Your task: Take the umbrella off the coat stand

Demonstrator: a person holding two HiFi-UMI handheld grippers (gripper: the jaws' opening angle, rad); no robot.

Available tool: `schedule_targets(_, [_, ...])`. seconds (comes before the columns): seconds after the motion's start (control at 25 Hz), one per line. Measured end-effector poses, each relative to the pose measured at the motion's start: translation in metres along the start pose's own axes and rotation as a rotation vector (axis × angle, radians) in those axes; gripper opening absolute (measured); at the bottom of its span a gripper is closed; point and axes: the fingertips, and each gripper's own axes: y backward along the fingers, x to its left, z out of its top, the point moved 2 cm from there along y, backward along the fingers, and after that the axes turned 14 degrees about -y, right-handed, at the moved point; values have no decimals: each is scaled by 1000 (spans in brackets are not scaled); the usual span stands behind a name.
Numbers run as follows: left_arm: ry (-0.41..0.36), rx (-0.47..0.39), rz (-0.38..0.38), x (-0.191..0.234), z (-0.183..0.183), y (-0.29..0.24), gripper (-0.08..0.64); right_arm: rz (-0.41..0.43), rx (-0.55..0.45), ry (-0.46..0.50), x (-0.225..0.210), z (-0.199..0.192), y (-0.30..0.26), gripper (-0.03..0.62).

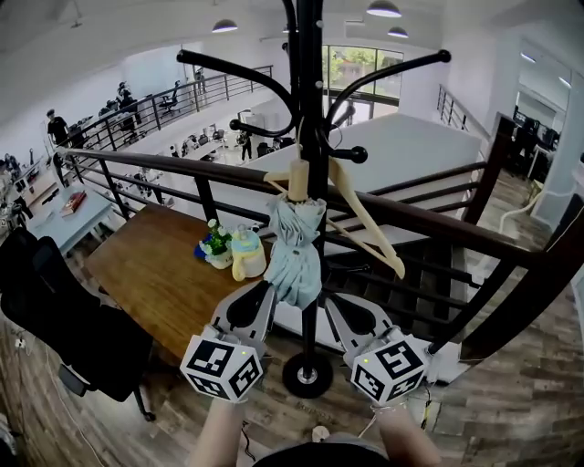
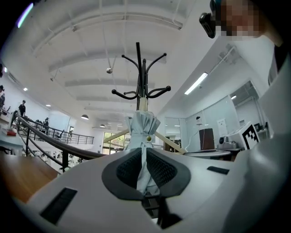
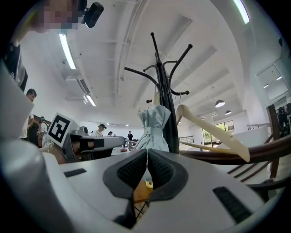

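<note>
Head view: umbrella [image 1: 294, 248], railing [image 1: 182, 169], wooden table [image 1: 151, 274]

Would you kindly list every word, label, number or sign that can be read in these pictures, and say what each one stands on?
Readable text: none in any view.
Cubes on the left gripper and right gripper: black-and-white square patterns only, no letters or digits.
Small items on the wooden table: too small to show any print.
Umbrella: no label visible.

Ceiling lamps [image 1: 383, 9] and a bright window [image 1: 356, 68] light the scene evenly; fisheye bends edges, corners darken.
</note>
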Motion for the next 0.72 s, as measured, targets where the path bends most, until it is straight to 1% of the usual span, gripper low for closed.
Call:
schedule_targets(0.16, [-41, -13, 4, 8, 15, -16, 28, 11, -4, 5, -9, 5, -8, 28])
schedule_targets(0.24, [-56, -20, 10, 11, 22, -23, 118, 12, -10, 4, -15, 8, -12, 29])
schedule_targets(0.32, [-69, -25, 13, 13, 27, -29, 134, 14, -12, 5, -20, 11, -16, 29])
schedule_targets(0.36, [-73, -24, 6, 13, 28, -33, 152, 16, -12, 5, -22, 12, -17, 29])
schedule_targets(0.48, [-67, -13, -43, 10, 29, -45, 247, 26, -15, 11, -24, 13, -20, 29])
schedule_targets(0.56, [-65, 1, -58, 9, 28, -51, 270, 32, -11, 10, -25, 10, -19, 29])
schedule_targets(0.72, [-70, 43, -71, 8, 22, -65, 287, 27, 6, -8, -30, 4, -17, 28])
